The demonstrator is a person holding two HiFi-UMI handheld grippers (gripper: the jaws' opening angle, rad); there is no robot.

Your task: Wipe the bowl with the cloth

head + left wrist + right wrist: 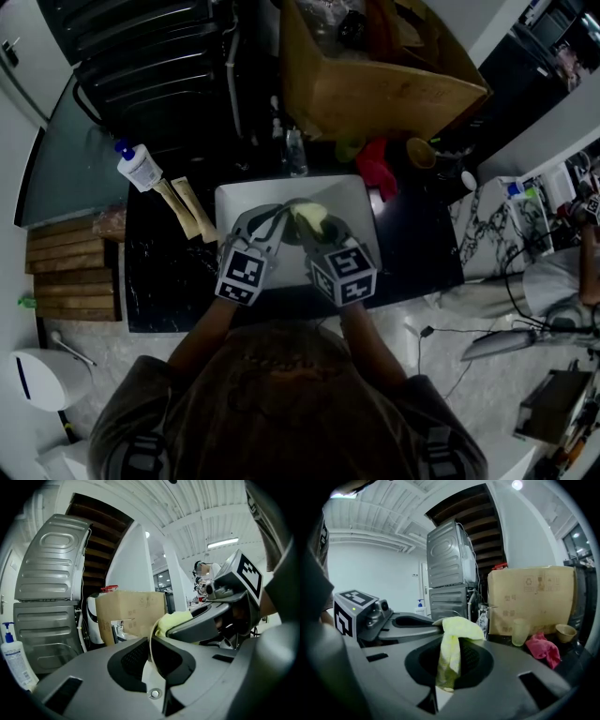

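Over the white sink (234,199) my two grippers meet. My left gripper (267,225) is shut on the thin rim of the bowl (151,645), which runs edge-on between its jaws (152,667); the bowl's body (281,214) is mostly hidden. The yellow-green cloth (452,648) hangs bunched from my right gripper (447,677), which is shut on it. In the head view the cloth (312,219) sits against the bowl just ahead of the right gripper (317,234). From the left gripper view, the cloth (176,620) shows under the right gripper's jaw (211,618).
A big cardboard box (375,75) stands behind the sink, with a red rag (375,169), a pale cup (519,632) and a small brown cup (420,150) in front of it. A soap bottle (139,167) and wooden boards (70,272) lie left.
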